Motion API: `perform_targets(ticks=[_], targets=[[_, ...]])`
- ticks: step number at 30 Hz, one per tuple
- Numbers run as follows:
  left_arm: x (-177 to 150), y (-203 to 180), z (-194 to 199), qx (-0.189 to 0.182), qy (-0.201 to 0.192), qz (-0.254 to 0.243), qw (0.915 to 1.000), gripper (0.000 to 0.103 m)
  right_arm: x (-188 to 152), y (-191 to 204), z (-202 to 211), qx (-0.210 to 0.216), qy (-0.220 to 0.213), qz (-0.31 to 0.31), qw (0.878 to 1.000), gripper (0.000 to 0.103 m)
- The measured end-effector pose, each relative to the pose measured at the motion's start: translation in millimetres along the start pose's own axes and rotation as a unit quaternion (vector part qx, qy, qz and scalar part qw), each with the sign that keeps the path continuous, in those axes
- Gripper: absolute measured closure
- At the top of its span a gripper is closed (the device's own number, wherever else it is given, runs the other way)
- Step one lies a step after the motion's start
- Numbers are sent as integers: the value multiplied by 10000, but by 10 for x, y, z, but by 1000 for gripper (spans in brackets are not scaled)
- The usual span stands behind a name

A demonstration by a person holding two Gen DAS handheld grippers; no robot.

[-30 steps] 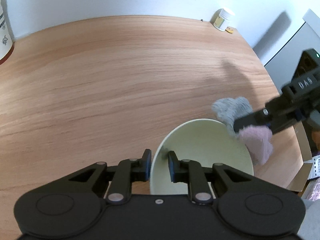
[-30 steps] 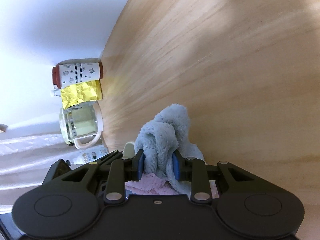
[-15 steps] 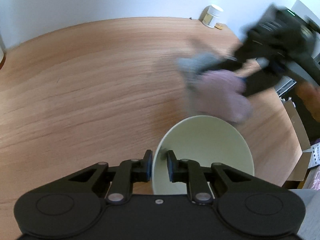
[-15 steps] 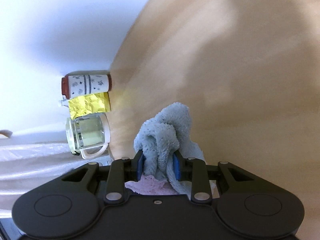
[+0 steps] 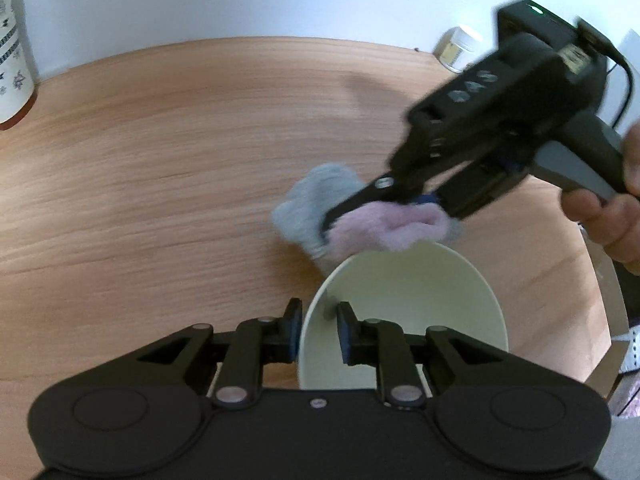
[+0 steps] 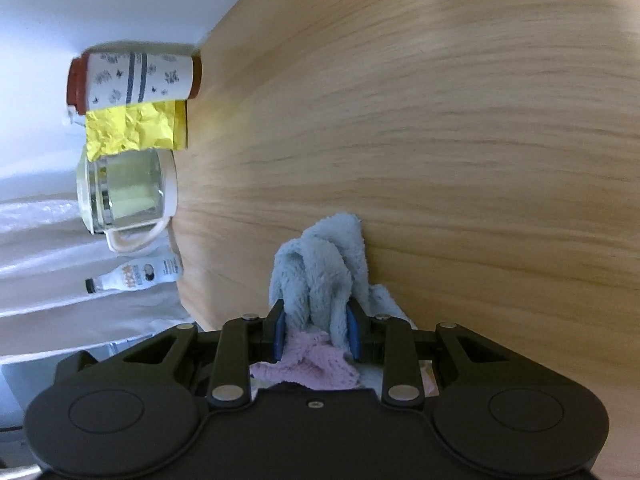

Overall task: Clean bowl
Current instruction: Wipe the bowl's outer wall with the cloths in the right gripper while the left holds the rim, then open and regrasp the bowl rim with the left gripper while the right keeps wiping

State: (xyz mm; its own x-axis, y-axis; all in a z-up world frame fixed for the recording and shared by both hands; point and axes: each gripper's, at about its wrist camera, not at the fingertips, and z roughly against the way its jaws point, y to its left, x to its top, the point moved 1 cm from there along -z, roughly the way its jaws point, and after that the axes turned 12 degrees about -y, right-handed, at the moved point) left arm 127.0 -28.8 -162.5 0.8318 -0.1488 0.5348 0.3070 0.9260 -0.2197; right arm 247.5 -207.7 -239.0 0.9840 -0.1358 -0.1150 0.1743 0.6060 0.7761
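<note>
Bowl (image 5: 404, 308) (nothing inside), cloth (image 5: 348, 220) beside rim

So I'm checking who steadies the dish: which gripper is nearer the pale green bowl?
Left. The left gripper straddles the pale green bowl at its near rim; the right gripper, clamping a blue and pink cloth, hovers beyond the far rim.

You are looking at a wide bare stretch of table (image 5: 168, 168) running to its far edge. The bowl (image 5: 404, 316) is sitting at the near edge, blocking passage there, and the right gripper (image 5: 328, 224) with its cloth (image 5: 316, 204) is hanging just beyond the bowl's rim. A canister (image 5: 14, 60) is standing at the far left corner, a small jar (image 5: 458, 48) at the far right corner.
</note>
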Motion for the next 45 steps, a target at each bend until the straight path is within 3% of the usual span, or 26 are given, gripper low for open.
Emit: perform_targets(ticks=[9,13,21,24,27,29,33,35,37,41,45], targets=[[10,-15,13,230,61,357,9991,83,-307,-414,444,356,-843,-744,9930,69],[20,17,-14,358,71,563,9977,83,-538,-529,646,311,-1277,-820,9879,69],[95,168,-140,562,178,1156,9915,83,-885,-650,732,547,-1444,-1164,9811,69],[189,131,-126,480,151,794,9956,80,-897,-704,737,592,-1487,-1258,9791,69],[326,23,-84,372,121,-93,9992,62,-843,-709,713,640,-1498,-1254,9787,69],[396,-41,-77,268,77,-616,9977,56,-811,-674,709,613,-1493,-1160,9801,69],[462,-201,-160,179,270,-1792,9833,41,-791,-621,712,583,-1504,-1005,9818,69],[476,-230,-213,205,352,-1927,9804,39,-795,-619,712,589,-1528,-999,9814,69],[510,-274,-289,9,521,-2069,9770,39,-800,-618,714,582,-1547,-996,9812,69],[531,-426,-391,-357,670,-2875,9548,38,-832,-605,728,576,-1626,-960,9803,69],[526,-590,-440,-888,683,-3681,9230,39,-881,-632,773,645,-1759,-1029,9769,69]])
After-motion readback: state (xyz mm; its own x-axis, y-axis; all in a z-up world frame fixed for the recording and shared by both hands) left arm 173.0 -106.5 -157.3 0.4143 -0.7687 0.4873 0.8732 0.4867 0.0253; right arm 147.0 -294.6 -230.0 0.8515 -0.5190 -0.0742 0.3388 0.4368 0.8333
